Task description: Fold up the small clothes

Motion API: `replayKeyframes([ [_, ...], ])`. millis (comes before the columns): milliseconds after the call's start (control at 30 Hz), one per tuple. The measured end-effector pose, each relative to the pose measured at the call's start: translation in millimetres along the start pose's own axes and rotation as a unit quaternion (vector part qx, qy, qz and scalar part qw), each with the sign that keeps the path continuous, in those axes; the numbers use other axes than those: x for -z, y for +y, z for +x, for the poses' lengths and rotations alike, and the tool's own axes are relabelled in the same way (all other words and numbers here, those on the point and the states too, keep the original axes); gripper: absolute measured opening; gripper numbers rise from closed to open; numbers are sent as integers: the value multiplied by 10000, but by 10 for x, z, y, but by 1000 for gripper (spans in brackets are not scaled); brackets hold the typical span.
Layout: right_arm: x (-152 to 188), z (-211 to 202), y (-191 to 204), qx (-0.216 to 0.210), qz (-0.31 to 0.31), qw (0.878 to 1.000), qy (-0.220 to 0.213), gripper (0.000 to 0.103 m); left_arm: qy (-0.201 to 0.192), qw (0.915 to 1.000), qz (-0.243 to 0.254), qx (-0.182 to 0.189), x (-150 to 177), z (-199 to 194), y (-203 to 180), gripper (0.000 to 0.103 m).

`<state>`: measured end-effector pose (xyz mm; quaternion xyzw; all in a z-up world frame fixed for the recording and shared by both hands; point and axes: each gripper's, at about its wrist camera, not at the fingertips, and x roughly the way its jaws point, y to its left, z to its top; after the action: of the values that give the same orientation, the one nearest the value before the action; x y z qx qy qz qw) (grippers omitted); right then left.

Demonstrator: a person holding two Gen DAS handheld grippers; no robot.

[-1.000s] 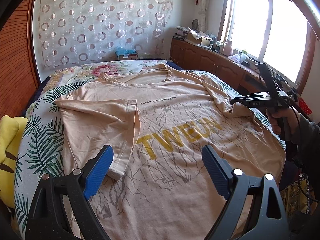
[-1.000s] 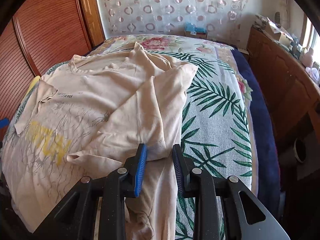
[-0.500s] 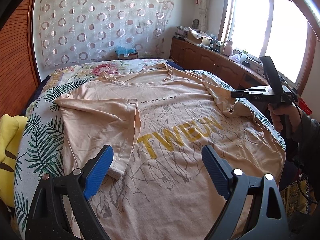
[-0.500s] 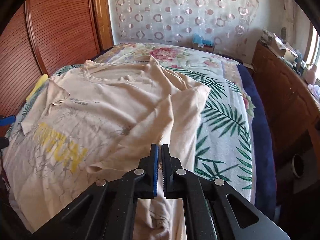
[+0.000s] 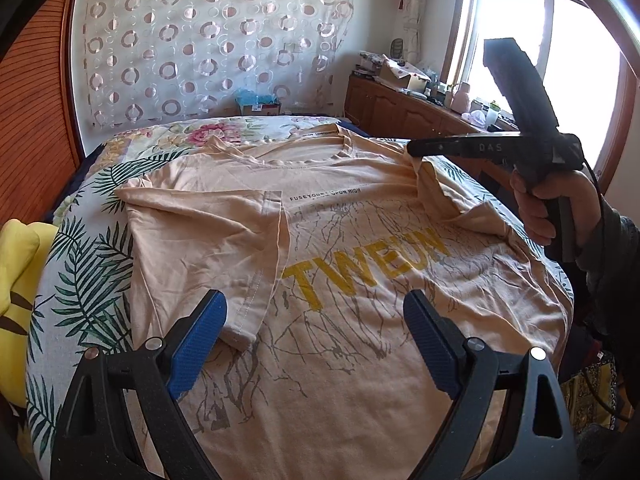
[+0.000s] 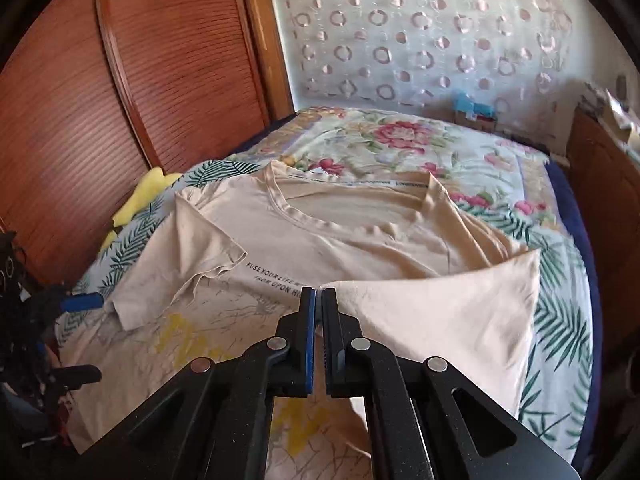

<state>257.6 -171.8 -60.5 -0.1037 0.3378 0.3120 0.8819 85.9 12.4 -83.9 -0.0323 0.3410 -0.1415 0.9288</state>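
Observation:
A peach T-shirt (image 5: 360, 248) with yellow lettering lies face up on the bed, its left sleeve (image 5: 200, 240) folded inward over the chest. My left gripper (image 5: 316, 336) hovers open above the shirt's lower part, with nothing between its blue pads. My right gripper (image 6: 319, 300) is shut on the edge of the right sleeve (image 6: 440, 320) and holds it lifted above the shirt's chest. In the left wrist view the same right gripper (image 5: 416, 148) pinches the sleeve (image 5: 436, 188) near the collar, gripped by a person's hand (image 5: 548, 204).
The bed wears a floral and palm-leaf cover (image 5: 88, 272). A yellow plush (image 5: 16, 264) lies at its left edge beside a wooden sliding wardrobe (image 6: 120, 100). Wooden cabinets (image 5: 404, 112) with clutter run under the window on the right. A patterned curtain (image 5: 208, 40) hangs behind.
The right gripper closed on the right sleeve, then lifted it up and carried it inward over the shirt toward the collar. The left gripper stayed still and open.

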Motion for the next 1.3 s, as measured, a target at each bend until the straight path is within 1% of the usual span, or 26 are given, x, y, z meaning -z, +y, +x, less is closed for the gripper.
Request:
replayKeyframes([
  [67, 19, -94, 20, 41, -126, 9997, -182, 12, 2, 10000, -15, 10, 12, -7, 4, 91],
  [100, 55, -131, -9, 27, -104, 9997, -200, 24, -7, 10000, -4, 13, 16, -20, -6, 91],
  [133, 103, -153, -49, 131, -104, 9997, -156, 33, -15, 10000, 0, 13, 23, -27, -10, 91],
  [200, 245, -201, -116, 430, -101, 9990, -53, 36, -29, 10000, -23, 38, 22, -29, -8, 91],
  [333, 535, -262, -291, 864, 88, 9960, 189, 36, -55, 9999, -45, 73, 24, -37, -21, 91],
  [367, 603, -267, -321, 911, 169, 9954, 242, 36, -53, 10000, -44, 68, 23, -31, -20, 91],
  [467, 779, -270, -329, 964, 298, 9943, 333, 36, -37, 10000, -65, 56, 25, -20, -7, 91],
  [600, 940, -263, -201, 820, 364, 9954, 340, 36, -20, 10000, -74, 2, 17, -25, 21, 91],
  [733, 1083, -318, -17, 644, 239, 9971, 339, 36, -15, 10000, -69, -18, 11, -34, 36, 91],
  [867, 1220, -339, 67, 881, -27, 9951, 456, 36, -9, 10000, -71, -10, 8, -31, 37, 91],
  [967, 1268, -301, 93, 1103, -81, 9923, 551, 36, -7, 10000, -61, -24, 3, -34, 37, 91],
  [1033, 1285, -295, 86, 1140, -79, 9917, 585, 29, -9, 10000, -61, -34, -1, -35, 42, 91],
  [1067, 1272, -294, 93, 1140, -70, 9916, 605, 28, -12, 10000, -64, -34, -3, -35, 45, 91],
  [1133, 1278, -301, 86, 1086, -62, 9923, 586, 15, -20, 10000, -68, -36, -7, -37, 50, 91],
  [1200, 1289, -323, 93, 1090, -124, 9925, 547, 6, -20, 10000, -62, -44, -7, -42, 53, 91],
  [1300, 1302, -414, 104, 902, -152, 9947, 466, 6, -36, 10000, -55, -51, -12, -58, 60, 91],
])
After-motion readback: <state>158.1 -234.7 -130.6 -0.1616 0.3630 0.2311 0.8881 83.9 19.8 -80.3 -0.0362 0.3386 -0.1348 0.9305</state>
